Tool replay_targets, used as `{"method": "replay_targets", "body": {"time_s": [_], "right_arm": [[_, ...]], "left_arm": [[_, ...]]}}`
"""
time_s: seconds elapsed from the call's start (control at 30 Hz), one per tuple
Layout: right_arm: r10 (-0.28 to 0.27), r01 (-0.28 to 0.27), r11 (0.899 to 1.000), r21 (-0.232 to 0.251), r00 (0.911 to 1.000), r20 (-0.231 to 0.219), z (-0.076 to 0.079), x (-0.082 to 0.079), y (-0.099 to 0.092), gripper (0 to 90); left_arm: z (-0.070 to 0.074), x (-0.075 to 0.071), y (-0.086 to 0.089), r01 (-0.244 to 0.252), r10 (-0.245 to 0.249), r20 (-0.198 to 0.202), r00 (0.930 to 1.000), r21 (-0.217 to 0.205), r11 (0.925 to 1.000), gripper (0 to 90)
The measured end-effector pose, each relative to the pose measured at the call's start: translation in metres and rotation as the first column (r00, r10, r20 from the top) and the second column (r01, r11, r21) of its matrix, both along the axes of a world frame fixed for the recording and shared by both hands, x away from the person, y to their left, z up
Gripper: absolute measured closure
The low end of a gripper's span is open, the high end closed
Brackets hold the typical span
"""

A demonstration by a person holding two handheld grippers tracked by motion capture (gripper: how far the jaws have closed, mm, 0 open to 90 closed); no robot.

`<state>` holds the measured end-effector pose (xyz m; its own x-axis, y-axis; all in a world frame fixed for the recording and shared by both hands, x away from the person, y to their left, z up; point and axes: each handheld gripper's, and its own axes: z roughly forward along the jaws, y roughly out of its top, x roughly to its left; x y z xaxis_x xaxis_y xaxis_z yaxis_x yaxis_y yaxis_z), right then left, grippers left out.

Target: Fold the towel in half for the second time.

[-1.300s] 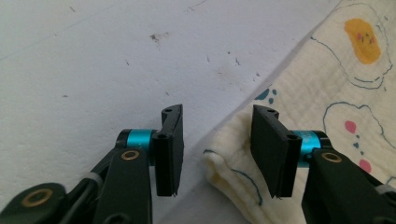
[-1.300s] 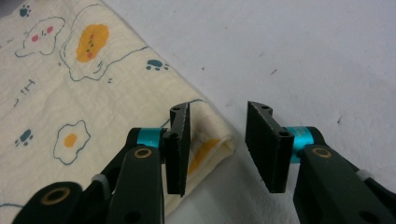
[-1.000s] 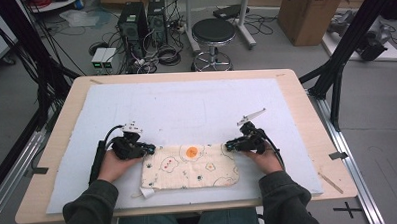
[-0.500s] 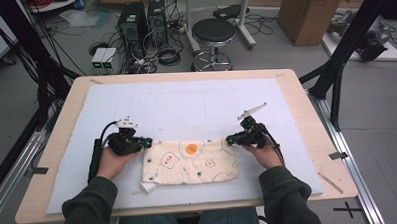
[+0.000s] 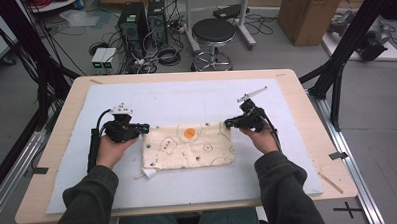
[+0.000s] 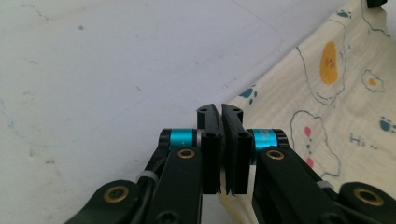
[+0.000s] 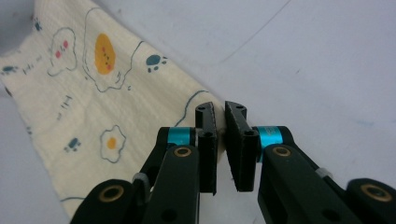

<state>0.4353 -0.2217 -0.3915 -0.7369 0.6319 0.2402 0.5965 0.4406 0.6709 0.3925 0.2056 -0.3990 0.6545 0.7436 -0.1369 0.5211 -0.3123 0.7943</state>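
A cream cloth (image 5: 187,147) printed with fried eggs and paw marks lies spread on the white mat (image 5: 186,100). My left gripper (image 5: 146,128) is shut on the cloth's far left corner. My right gripper (image 5: 228,123) is shut on its far right corner. Between them the far edge is pulled straight. In the left gripper view the jaws of the left gripper (image 6: 220,109) are pressed together over the edge of the cloth (image 6: 327,93). In the right gripper view the right gripper (image 7: 219,109) pinches the corner of the cloth (image 7: 93,93), which hangs away to the left.
The mat covers most of the wooden table (image 5: 307,118). A small white tag (image 5: 148,173) sticks out at the cloth's near left corner. A thin wooden stick (image 5: 331,182) lies by the table's right edge. Beyond the table stand a stool (image 5: 213,34) and computer cases (image 5: 142,21).
Both hands have moved away from the person and a little upward, taking the cloth's far corners along. The cloth has shifted farther up the mat and now lies straighter.
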Motion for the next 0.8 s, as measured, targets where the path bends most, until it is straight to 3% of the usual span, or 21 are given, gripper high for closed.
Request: {"method": "replay_targets", "body": {"time_s": [0.07,0.13,0.23,0.3,0.5,0.67,0.8], "right_arm": [[-0.03,0.029,0.999,0.038,0.9994,0.019,0.004,0.004,0.0,83.5],[-0.066,0.065,0.997,0.041,0.9973,0.033,0.002,0.006,0.001,83.7],[-0.086,0.086,0.996,0.031,0.9963,-0.003,-0.01,0.013,0.004,83.7],[-0.096,0.096,0.995,0.026,0.9952,-0.02,-0.016,0.016,0.005,83.7],[-0.102,0.103,0.994,0.038,0.9938,-0.045,-0.022,0.019,0.004,83.7],[-0.094,0.096,0.994,0.052,0.9949,-0.037,-0.018,0.016,0.003,83.7],[-0.076,0.078,0.995,0.067,0.9967,-0.028,-0.014,0.012,0.002,83.6]], "left_arm": [[0.0,0.003,0.0,-0.015,0.015,0.005,0.9999,-0.006,0.9999,86.0],[-0.003,0.007,0.001,-0.023,0.023,-0.005,0.9997,-0.005,0.9997,85.8],[-0.009,0.009,-0.002,-0.017,0.018,-0.013,0.9998,0.041,0.999,85.7],[-0.011,0.011,-0.003,-0.022,0.023,-0.015,0.9996,0.044,0.9988,85.7],[-0.014,0.012,-0.003,-0.03,0.031,-0.012,0.9995,0.03,0.9991,85.4],[-0.014,0.008,-0.002,-0.025,0.025,-0.011,0.9996,0.016,0.9996,85.4],[-0.012,0.002,0.0,-0.025,0.024,0.012,0.9996,0.007,0.9997,85.4]]}}
